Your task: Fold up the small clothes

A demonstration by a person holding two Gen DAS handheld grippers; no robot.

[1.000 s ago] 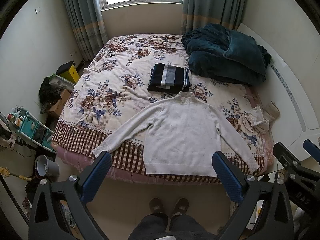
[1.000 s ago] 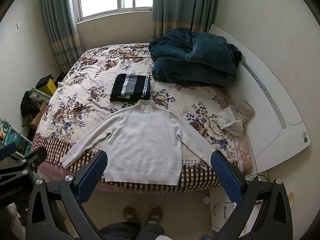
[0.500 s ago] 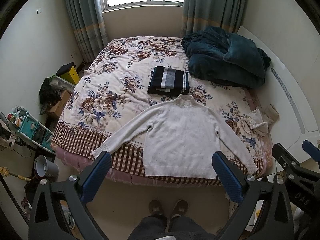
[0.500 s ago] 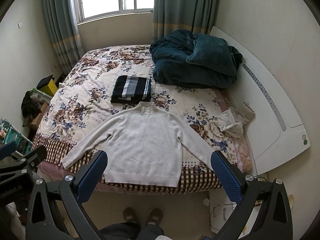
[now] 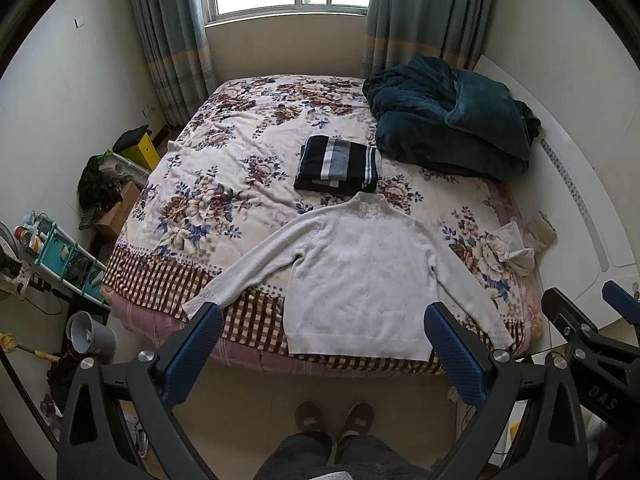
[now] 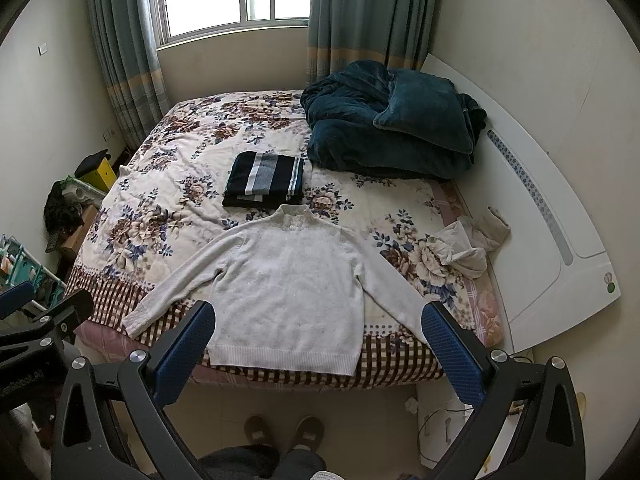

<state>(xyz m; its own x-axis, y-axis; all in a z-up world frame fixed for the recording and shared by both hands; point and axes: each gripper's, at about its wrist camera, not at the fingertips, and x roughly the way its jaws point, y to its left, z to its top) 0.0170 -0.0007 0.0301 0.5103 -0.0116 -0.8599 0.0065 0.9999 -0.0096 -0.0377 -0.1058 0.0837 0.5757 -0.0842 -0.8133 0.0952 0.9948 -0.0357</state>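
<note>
Bed [image 5: 248, 168] with a floral cover fills most of both views, its near edge trimmed in brown check. Dark teal blanket [image 5: 448, 120] lies heaped at the far right corner, against the white headboard [image 6: 540, 232] that runs along the right edge. White sweater [image 5: 360, 276] — the piece to be folded — is spread flat at the middle of the near edge, collar toward the window, both sleeves angled outward, hem hanging just over the edge. Just beyond its collar sits a folded navy garment with grey and white stripes [image 6: 264, 180]. A crumpled pale garment [image 6: 464, 248] rests by the right edge, beside the headboard.

Left tongs [image 5: 320, 352] are spread wide, empty, held above the floor short of the near edge; their blue pads cover the left cuff and part of the right sleeve. Right tongs [image 6: 320, 348] are likewise spread wide and empty, hiding the right cuff in their own view. Each tool's black frame shows at the margin of the other's view — "DAS" is legible on one, while the lettering on the other is cut off and unclear.

A person's slippers [image 5: 336, 420] and trouser legs show at the bottom, cropped. Clutter left of the bed is too small to identify.
</note>
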